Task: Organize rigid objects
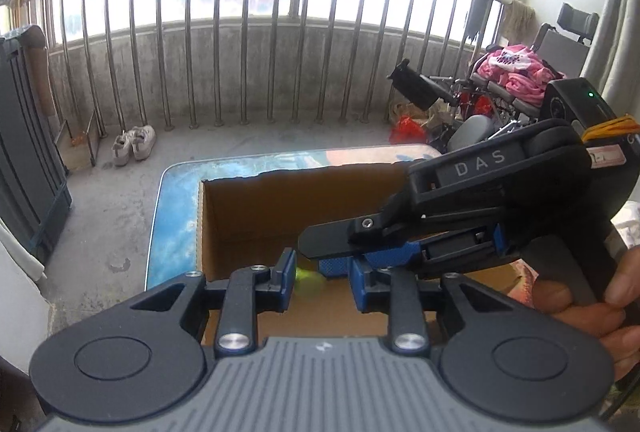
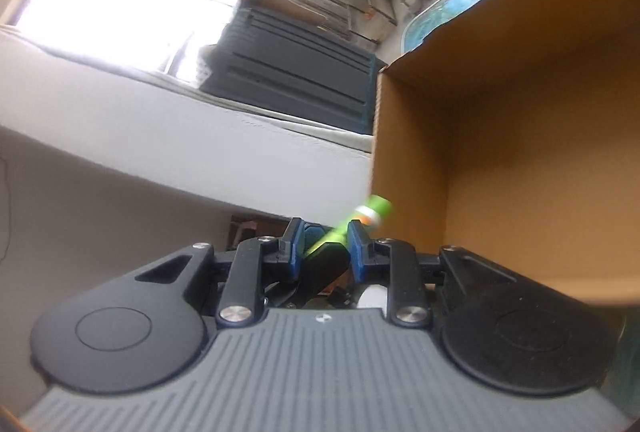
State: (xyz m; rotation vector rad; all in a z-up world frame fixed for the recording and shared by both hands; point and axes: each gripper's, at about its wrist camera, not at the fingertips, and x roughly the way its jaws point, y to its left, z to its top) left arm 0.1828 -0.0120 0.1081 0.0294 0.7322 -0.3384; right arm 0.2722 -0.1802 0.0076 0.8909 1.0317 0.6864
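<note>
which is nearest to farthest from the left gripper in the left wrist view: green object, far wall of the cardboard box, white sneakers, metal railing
1. green object, between the left gripper fingers
2. far wall of the cardboard box, just ahead
3. white sneakers, on the floor, left
4. metal railing, behind the sneakers at the balcony edge

1. An open cardboard box [image 1: 256,216] sits on a table [image 1: 172,224].
2. Behind the table, a pair of shoes [image 1: 134,144] lies on the floor before a railing [image 1: 240,44].
3. A cabinet [image 1: 24,152] stands left of the table.
4. A wheelchair [image 1: 520,84] stands right of it, piled with clothes.
</note>
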